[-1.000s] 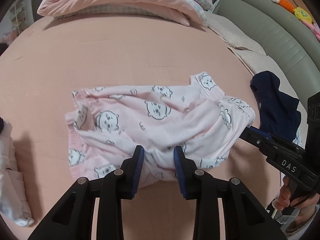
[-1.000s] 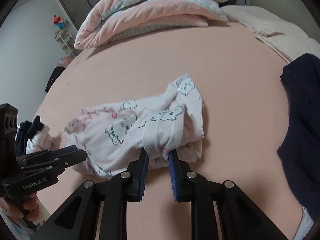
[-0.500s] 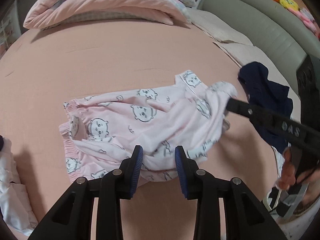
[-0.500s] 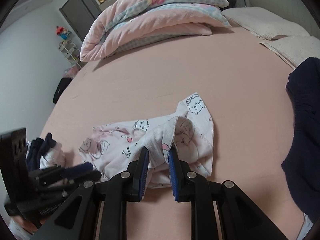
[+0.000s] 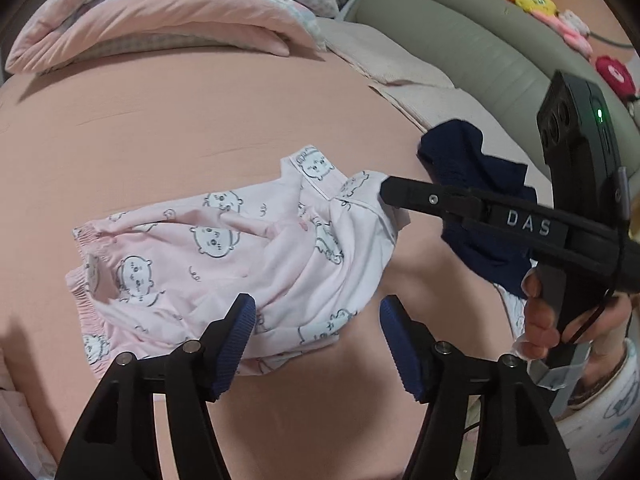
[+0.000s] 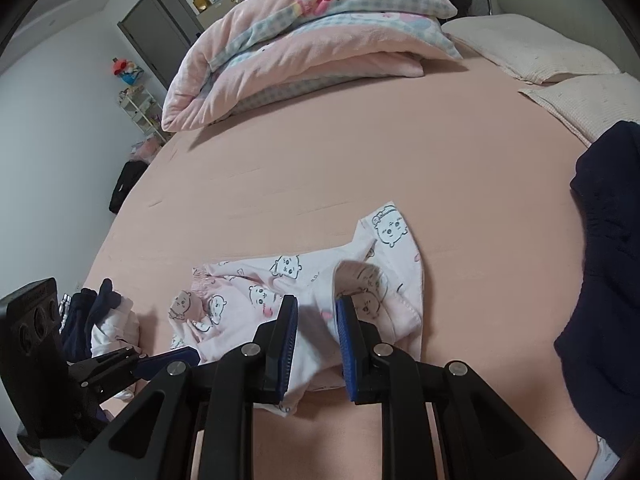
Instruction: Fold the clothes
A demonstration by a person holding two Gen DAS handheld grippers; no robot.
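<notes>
A pink garment [image 5: 240, 256] printed with bear faces lies crumpled on the pink bed sheet [image 5: 180, 120]. My left gripper [image 5: 316, 340] hovers over its near edge. Its jaws are opening, the fabric lies loose below them and the pads do not press on it. My right gripper [image 5: 385, 195] comes in from the right, shut on a raised corner of the garment. In the right wrist view the right gripper [image 6: 318, 332] pinches a fold of the pink garment [image 6: 360, 280] between its blue pads. The left gripper [image 6: 172, 360] shows at the lower left.
A folded pink quilt [image 6: 312, 44] and cream pillows [image 6: 536, 52] lie at the far end of the bed. To the right of the pink garment sits a navy garment [image 5: 476, 184]. A small heap of clothes [image 6: 100, 320] is at the left. A green padded headboard [image 5: 480, 56] carries plush toys.
My left gripper's jaws have spread wide and let the fabric go. The right gripper has lifted its corner of the garment and carried it inward over the rest.
</notes>
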